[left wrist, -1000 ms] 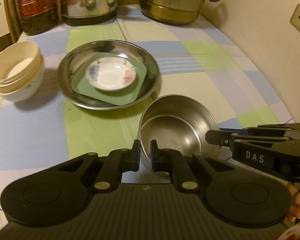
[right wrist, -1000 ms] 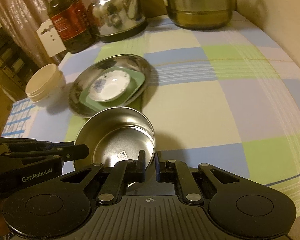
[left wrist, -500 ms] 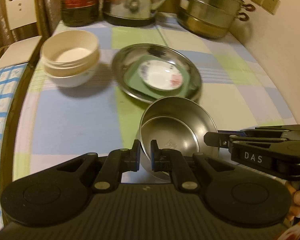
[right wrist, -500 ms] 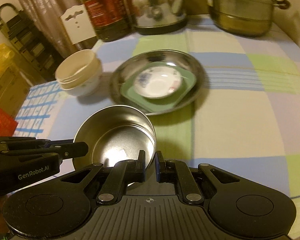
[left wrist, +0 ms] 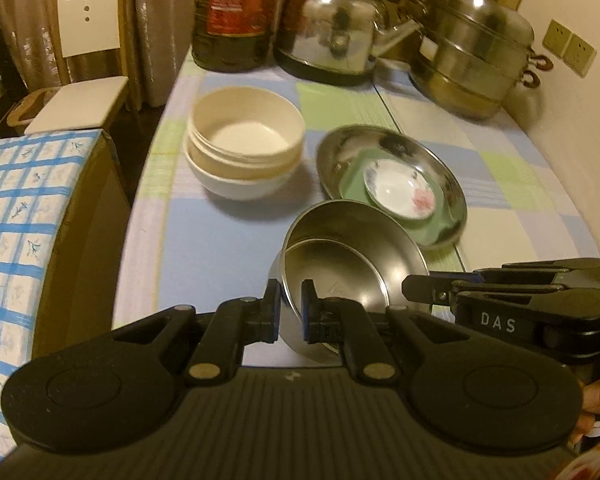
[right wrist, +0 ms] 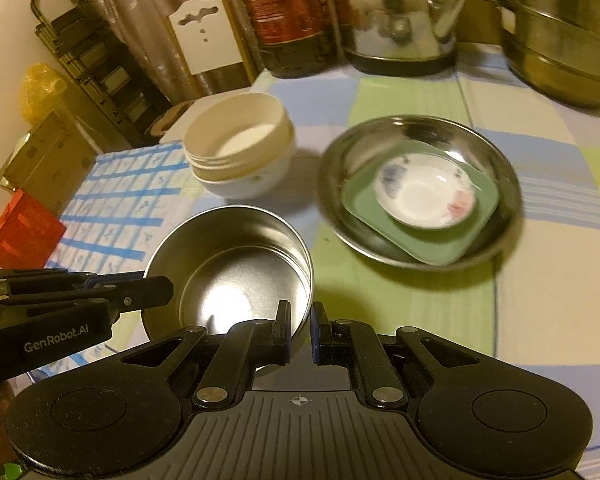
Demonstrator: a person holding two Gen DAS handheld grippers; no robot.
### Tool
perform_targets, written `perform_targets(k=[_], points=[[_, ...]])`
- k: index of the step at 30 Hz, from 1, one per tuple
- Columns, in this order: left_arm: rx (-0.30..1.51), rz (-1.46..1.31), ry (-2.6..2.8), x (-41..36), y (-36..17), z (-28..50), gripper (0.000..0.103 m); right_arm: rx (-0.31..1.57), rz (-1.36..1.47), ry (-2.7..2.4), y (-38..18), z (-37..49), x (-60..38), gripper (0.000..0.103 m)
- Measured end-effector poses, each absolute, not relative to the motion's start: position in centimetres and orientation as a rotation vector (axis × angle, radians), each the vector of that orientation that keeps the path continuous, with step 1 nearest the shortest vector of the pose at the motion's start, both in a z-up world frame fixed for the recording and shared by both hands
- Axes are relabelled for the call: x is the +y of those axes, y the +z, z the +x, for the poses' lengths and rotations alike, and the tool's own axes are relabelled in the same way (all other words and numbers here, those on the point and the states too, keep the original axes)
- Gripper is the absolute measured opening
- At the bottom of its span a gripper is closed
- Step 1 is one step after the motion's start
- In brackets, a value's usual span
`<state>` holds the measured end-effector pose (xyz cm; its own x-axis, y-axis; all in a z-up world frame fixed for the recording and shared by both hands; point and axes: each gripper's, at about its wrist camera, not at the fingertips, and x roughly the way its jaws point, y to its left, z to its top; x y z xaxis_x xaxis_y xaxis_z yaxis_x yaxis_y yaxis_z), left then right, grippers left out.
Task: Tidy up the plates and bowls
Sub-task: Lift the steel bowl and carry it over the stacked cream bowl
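A steel bowl (left wrist: 352,256) (right wrist: 228,256) is held by its rim from two sides. My left gripper (left wrist: 290,312) is shut on its near-left rim, and my right gripper (right wrist: 301,332) is shut on its near-right rim. Each gripper shows side-on in the other's view: the right gripper (left wrist: 414,286) and the left gripper (right wrist: 160,288). Beyond the bowl stands a stack of cream bowls (left wrist: 244,140) (right wrist: 240,148) nested in a white bowl. To its right a steel plate (left wrist: 380,140) (right wrist: 380,128) holds a green square plate (left wrist: 432,228) (right wrist: 432,240) with a small flowered saucer (left wrist: 400,194) (right wrist: 424,192) on top.
At the back of the checked tablecloth stand a dark oil bottle (left wrist: 236,12), a steel kettle (left wrist: 332,36) and a steamer pot (left wrist: 476,52). The wall runs close on the right. Left of the table are a white chair (left wrist: 84,40) and a box under blue-checked cloth (left wrist: 12,220).
Both grippers have carried the steel bowl leftwards over the table. The cream bowl stack and the plate pile now sit further right in both views, and the table's left edge has come into sight.
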<state>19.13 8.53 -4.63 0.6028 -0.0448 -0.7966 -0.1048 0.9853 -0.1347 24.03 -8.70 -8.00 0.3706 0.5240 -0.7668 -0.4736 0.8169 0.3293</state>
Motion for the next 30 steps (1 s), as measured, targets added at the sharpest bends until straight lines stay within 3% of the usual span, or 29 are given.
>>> perform_targets(k=[30], points=[[0.759, -0.183, 0.002, 16.1, 1.2, 28.3, 0.009, 0.918, 0.078, 0.640, -1.9, 33.8, -2.0, 0.010]])
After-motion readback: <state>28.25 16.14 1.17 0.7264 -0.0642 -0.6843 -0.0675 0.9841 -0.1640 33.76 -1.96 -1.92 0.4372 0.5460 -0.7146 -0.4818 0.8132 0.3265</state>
